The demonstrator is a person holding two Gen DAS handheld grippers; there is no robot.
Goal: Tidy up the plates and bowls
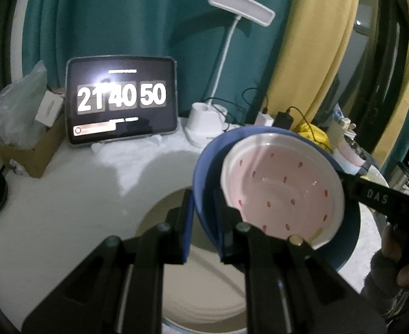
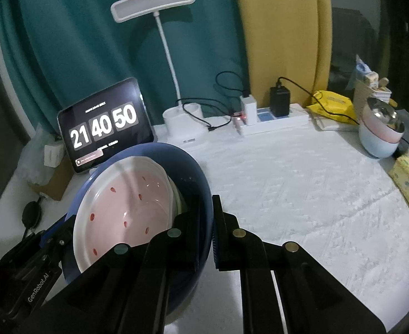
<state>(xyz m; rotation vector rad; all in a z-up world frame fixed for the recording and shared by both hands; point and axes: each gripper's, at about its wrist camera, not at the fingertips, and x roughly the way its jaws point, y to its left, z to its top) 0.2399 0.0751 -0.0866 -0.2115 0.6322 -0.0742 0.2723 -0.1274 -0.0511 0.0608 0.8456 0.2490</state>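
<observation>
My left gripper (image 1: 204, 236) is closed on the near rim of the blue bowl (image 1: 201, 167); my right gripper (image 2: 206, 233) pinches the opposite rim of the same bowl, one finger inside the wall and one outside. The bowl hangs tilted in the air between the two tools, above a cream plate (image 1: 204, 292) on the white table (image 2: 302, 194). Loose inside it sits a pink dish with red specks (image 1: 282, 192), leaning against the wall. Risk, as I judge it: nothing holds the pink dish, so more tilt could slide it over the rim; uneven motion of my two hands could twist the bowl out of either thin grip. Only the left view shows the cream plate beneath. Only the right view shows the stacked bowls (image 2: 379, 136) at the table's far right edge, and the power strip (image 2: 274, 123).
</observation>
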